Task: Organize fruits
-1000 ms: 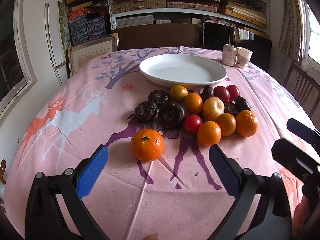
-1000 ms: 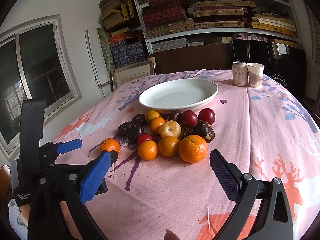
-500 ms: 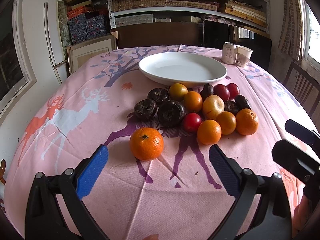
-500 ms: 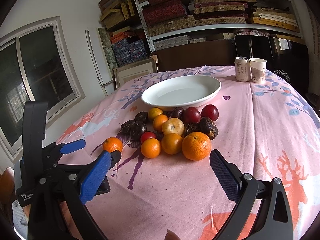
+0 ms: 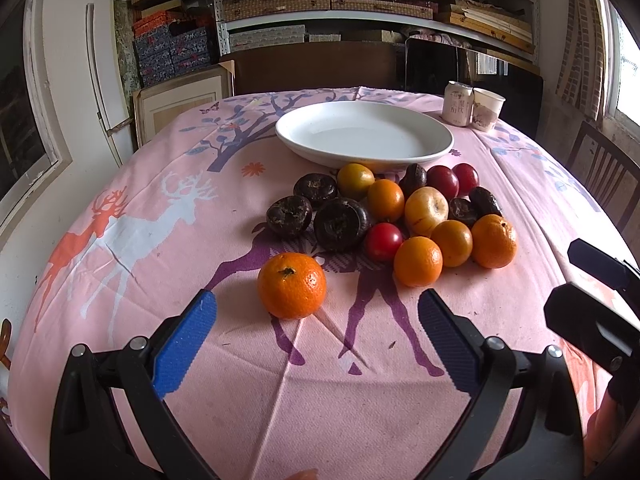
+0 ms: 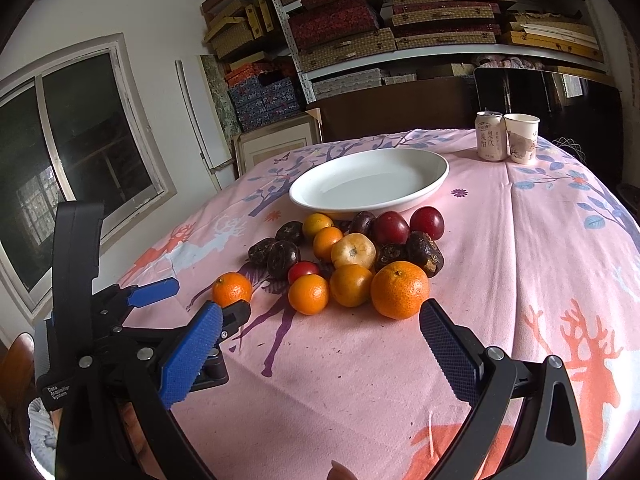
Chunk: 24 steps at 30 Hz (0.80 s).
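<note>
A heap of fruit [image 5: 400, 216] lies on the pink tablecloth in front of an empty white plate [image 5: 364, 134]: oranges, red plums, a yellow fruit and dark wrinkled fruits. One orange [image 5: 291, 285] lies apart, nearest my left gripper [image 5: 316, 338], which is open and empty just short of it. My right gripper [image 6: 320, 352] is open and empty, in front of a big orange [image 6: 399, 289]. The heap [image 6: 352, 252], the plate [image 6: 368, 184] and the lone orange [image 6: 232, 289] also show in the right wrist view, with the left gripper [image 6: 192, 302] at the left.
A drink can [image 5: 458, 103] and a paper cup [image 5: 486, 109] stand at the far right of the round table. A wooden chair [image 5: 600, 176] stands at the right edge. Shelves with boxes fill the back wall.
My left gripper has edged slightly closer to the lone orange. My right gripper has drawn a little nearer to the heap. Both stay open.
</note>
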Available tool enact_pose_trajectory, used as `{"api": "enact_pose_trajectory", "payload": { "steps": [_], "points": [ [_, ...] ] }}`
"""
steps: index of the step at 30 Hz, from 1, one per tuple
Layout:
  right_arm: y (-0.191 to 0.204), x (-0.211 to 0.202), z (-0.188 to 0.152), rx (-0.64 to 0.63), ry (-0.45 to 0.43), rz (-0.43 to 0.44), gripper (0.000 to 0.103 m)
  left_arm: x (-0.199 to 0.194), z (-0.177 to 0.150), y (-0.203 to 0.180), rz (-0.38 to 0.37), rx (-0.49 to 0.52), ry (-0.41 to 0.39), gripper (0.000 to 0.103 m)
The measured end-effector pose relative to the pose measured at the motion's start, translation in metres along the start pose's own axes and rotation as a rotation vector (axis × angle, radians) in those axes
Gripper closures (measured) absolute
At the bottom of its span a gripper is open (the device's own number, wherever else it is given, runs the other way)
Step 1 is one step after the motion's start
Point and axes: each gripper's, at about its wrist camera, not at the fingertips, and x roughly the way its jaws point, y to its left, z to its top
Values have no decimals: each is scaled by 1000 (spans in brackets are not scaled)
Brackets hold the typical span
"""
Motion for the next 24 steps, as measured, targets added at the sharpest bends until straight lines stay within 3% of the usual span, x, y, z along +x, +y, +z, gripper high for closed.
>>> {"api": "enact_pose_trajectory", "payload": {
  "steps": [9,11,16,18,21,24],
  "points": [
    [-2,-1,0,11,5,16,3,4,1,3,-16,-10,27,4],
    [-8,1,1,31,27,8,3,7,1,9,-35,-21,55,4],
    [-28,6,8,76,103,81,3,23,0,19,-95,-10,145,4],
    [-34,10,11,52,125,51,3,30,3,21,-89,3,162,4],
    [-39,18,13,8,154,-67,3,44,8,23,-71,30,208,4],
    [-46,21,12,27,154,-51,3,54,12,30,-69,13,234,4]
  ]
}}
